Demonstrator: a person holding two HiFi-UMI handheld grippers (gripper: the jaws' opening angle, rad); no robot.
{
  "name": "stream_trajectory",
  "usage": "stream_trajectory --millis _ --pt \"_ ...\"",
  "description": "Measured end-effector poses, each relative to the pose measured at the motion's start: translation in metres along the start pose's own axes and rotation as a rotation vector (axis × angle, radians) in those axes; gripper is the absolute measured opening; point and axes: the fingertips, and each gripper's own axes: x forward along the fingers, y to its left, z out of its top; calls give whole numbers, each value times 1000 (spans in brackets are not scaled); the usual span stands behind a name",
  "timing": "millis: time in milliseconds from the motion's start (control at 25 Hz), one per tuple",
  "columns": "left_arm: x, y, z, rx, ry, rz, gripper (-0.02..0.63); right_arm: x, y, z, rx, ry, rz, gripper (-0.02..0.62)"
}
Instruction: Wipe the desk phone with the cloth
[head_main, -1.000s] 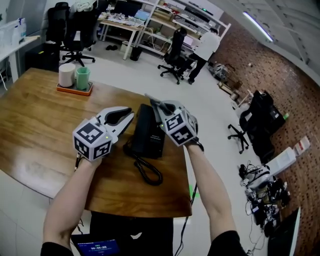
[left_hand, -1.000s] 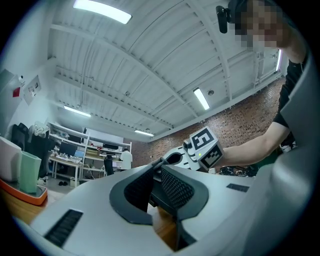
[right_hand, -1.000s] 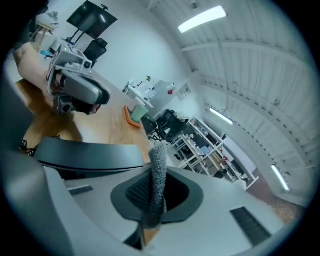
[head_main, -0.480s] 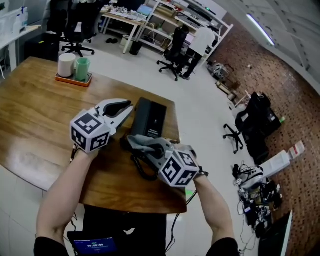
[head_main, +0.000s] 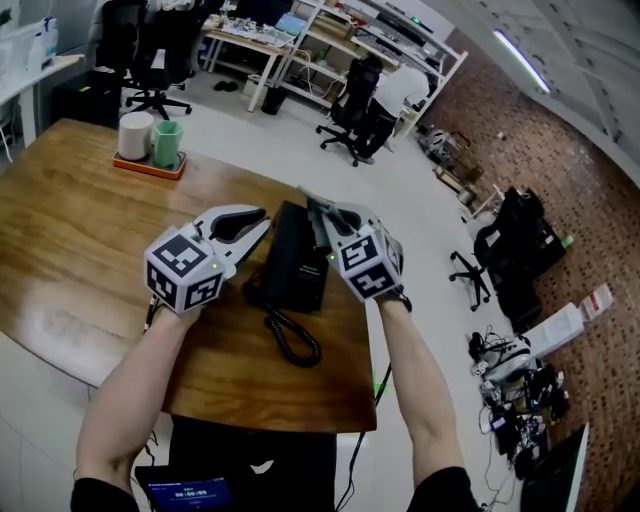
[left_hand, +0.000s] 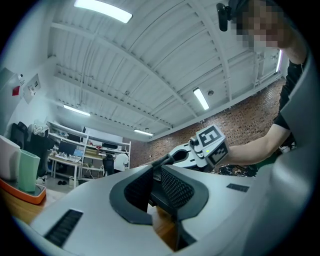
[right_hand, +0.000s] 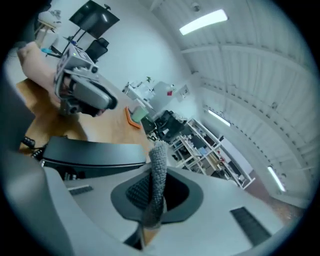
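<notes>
The black desk phone (head_main: 295, 262) lies on the wooden table (head_main: 80, 250), and its coiled cord (head_main: 292, 338) trails toward me. My right gripper (head_main: 328, 220) is shut on a grey cloth (head_main: 320, 212) at the phone's far right end. In the right gripper view the cloth (right_hand: 158, 165) stands up between the pads, with the phone (right_hand: 95, 152) just left of it. My left gripper (head_main: 256, 222) hovers by the phone's left edge, and its jaws look shut with nothing between them. In the left gripper view the phone shows only as a dark sliver beyond the pads.
An orange tray (head_main: 148, 168) with a white roll and a green cup (head_main: 165, 143) sits at the table's far left. The table's right edge (head_main: 366, 330) runs just right of the phone. Office chairs, shelves and a person (head_main: 400, 92) are on the floor beyond.
My right gripper drew the cloth along the phone toward me, over the cord, then went back to the phone's far end. The left gripper stayed beside the phone.
</notes>
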Motion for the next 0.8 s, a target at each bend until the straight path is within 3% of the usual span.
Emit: stream_trajectory --millis 200,640,720,800 --pt "3 -4 2 4 0 -8 34 10 21 -12 -71 68 74 26" --pt "1 0 1 0 5 -1 34 -92 161 -17 -391 53 443 25" --pt "2 0 0 -2 5 -2 34 -103 166 -22 -392 53 508 25" --pt "2 -1 0 0 5 -6 34 -99 145 -16 -328 25 465 26"
